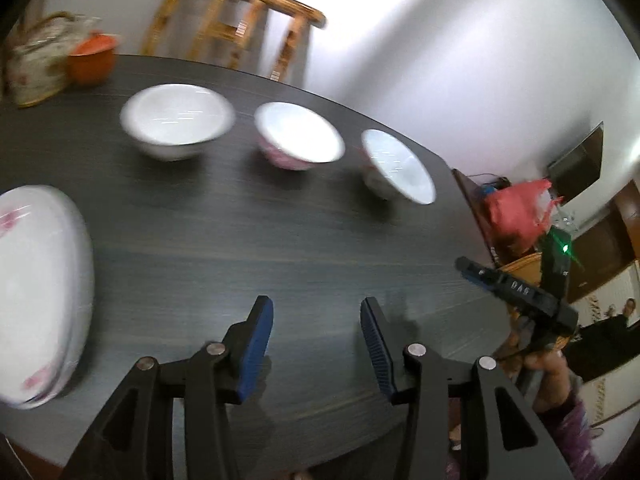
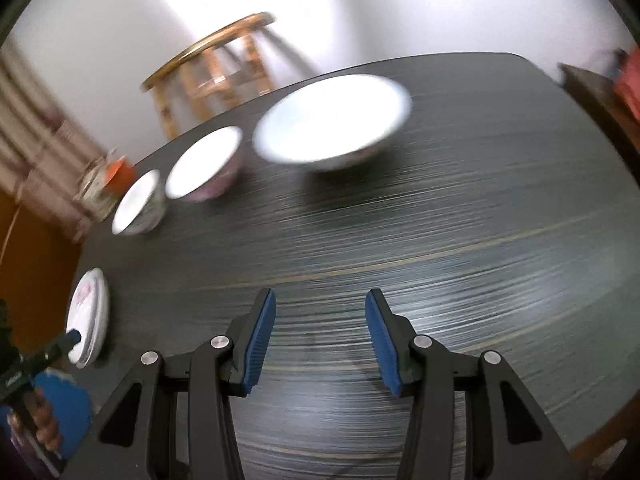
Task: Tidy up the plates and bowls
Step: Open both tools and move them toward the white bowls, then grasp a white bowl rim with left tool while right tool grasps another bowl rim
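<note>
Three white bowls stand in a row on the dark table (image 1: 280, 248): a large one (image 1: 176, 120), a middle one with pink pattern (image 1: 298, 136), and a third (image 1: 396, 166). A stack of white plates with pink flowers (image 1: 36, 292) lies at the left. My left gripper (image 1: 317, 320) is open and empty above bare table. In the right wrist view the nearest bowl (image 2: 332, 120) is ahead, the other two (image 2: 204, 162) (image 2: 138, 202) to its left, and the plates (image 2: 88, 316) at the far left. My right gripper (image 2: 320, 312) is open and empty.
A wooden chair (image 1: 240, 28) stands behind the table. An orange pot (image 1: 90, 60) and a floral bag (image 1: 36, 64) sit at the far left corner. A red bag (image 1: 516, 208) lies on a side table to the right.
</note>
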Demonstrator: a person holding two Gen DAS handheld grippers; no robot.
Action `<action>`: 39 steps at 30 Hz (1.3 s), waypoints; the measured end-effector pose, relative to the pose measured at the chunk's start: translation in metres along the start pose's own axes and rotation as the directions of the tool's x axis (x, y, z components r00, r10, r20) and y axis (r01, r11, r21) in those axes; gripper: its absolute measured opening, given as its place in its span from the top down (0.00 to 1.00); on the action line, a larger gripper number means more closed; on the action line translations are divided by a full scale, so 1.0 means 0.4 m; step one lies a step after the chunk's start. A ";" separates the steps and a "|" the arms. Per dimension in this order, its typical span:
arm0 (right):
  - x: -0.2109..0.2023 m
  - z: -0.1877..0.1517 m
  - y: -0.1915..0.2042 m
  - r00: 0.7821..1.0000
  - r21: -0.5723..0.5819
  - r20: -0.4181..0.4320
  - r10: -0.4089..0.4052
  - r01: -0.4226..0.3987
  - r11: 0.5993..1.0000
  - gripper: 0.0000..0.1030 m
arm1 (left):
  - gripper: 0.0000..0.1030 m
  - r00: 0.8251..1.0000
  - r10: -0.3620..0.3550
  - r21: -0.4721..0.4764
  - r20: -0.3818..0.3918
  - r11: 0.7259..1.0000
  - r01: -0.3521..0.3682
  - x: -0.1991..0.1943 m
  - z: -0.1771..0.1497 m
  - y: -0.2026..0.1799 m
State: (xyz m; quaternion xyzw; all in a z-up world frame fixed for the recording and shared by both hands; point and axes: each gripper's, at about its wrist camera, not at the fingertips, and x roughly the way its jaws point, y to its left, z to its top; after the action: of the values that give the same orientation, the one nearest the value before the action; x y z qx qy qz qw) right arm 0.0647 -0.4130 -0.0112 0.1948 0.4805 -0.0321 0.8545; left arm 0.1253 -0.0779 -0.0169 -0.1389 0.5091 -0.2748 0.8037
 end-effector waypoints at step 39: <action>0.321 0.431 -0.129 0.983 0.109 -0.170 0.070 -0.052 0.993 0.91 | 0.84 0.990 0.090 -0.179 -0.109 0.978 -0.108 0.589 0.318 -0.188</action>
State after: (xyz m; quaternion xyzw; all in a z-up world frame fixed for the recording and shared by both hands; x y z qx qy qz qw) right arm 0.2606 -0.5063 -0.0542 0.2557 0.5443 -0.0135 0.7988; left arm 0.2942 -0.2834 -0.0974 -0.1731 0.5782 -0.1927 0.7737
